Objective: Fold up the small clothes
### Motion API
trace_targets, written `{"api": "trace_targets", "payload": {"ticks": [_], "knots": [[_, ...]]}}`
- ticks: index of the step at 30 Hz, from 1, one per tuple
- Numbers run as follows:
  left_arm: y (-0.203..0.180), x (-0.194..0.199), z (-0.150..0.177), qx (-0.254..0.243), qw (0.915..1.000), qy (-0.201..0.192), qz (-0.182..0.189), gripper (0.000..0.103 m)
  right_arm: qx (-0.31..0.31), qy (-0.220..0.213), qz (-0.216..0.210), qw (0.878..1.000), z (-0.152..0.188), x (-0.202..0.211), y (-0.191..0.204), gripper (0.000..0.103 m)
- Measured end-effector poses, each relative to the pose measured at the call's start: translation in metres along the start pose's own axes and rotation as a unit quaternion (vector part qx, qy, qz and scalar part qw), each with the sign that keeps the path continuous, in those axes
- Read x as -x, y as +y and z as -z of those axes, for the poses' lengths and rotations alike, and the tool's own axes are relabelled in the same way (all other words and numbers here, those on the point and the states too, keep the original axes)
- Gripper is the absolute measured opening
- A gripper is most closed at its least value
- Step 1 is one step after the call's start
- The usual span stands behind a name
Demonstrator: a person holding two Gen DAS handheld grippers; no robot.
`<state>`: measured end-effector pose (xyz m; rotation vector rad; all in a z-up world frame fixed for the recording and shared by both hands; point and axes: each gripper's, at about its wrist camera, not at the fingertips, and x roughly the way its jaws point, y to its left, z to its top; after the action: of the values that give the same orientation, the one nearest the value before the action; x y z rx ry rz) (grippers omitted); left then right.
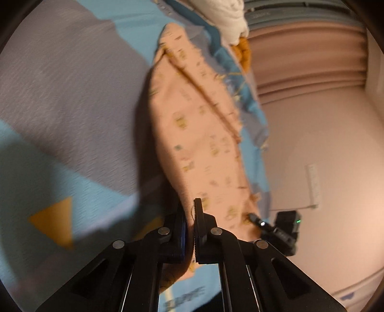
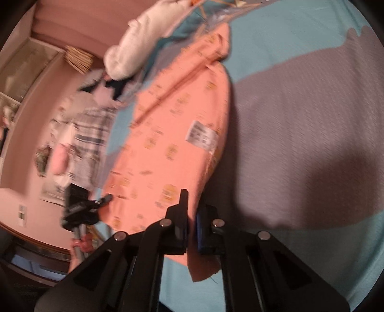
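Note:
A small peach garment point(image 1: 199, 134) with tiny yellow prints hangs stretched above a blue and grey bedspread point(image 1: 67, 91). My left gripper point(image 1: 189, 216) is shut on one corner of it. My right gripper point(image 2: 192, 211) is shut on another corner of the same garment point(image 2: 172, 134), whose white care label point(image 2: 201, 136) faces the right wrist camera. Each gripper shows in the other's view: the right one point(image 1: 278, 228) at the garment's far edge, the left one point(image 2: 84, 206) likewise. Both views are motion-blurred.
A white cloth point(image 1: 230, 19) and an orange item point(image 1: 243, 52) lie at the bed's far end. The person in a striped top point(image 2: 88, 134) stands beside the bed. Pink walls point(image 1: 312, 144) and a window point(image 2: 24, 69) surround it.

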<state>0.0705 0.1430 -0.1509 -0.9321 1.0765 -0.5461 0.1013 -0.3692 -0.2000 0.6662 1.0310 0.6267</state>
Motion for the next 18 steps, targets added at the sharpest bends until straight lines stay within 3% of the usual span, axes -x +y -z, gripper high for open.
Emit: {"api": "trace_targets", "payload": {"ticks": [4, 13, 18], "knots": [[-0.017, 0.003, -0.013, -0.012, 0.9993, -0.011, 0.034, 0.002, -0.007, -0.039, -0.069, 0.997, -0.011, 0.013, 0.01, 0.006], [-0.051, 0.004, -0.064, -0.041, 0.9958, -0.046, 0.068, 0.002, 0.035, -0.076, -0.088, 0.993, -0.058, 0.015, 0.045, 0.006], [-0.063, -0.002, -0.108, -0.05, 0.994, -0.073, 0.065, 0.002, 0.046, -0.103, -0.089, 0.99, -0.109, 0.004, 0.062, 0.006]]}}
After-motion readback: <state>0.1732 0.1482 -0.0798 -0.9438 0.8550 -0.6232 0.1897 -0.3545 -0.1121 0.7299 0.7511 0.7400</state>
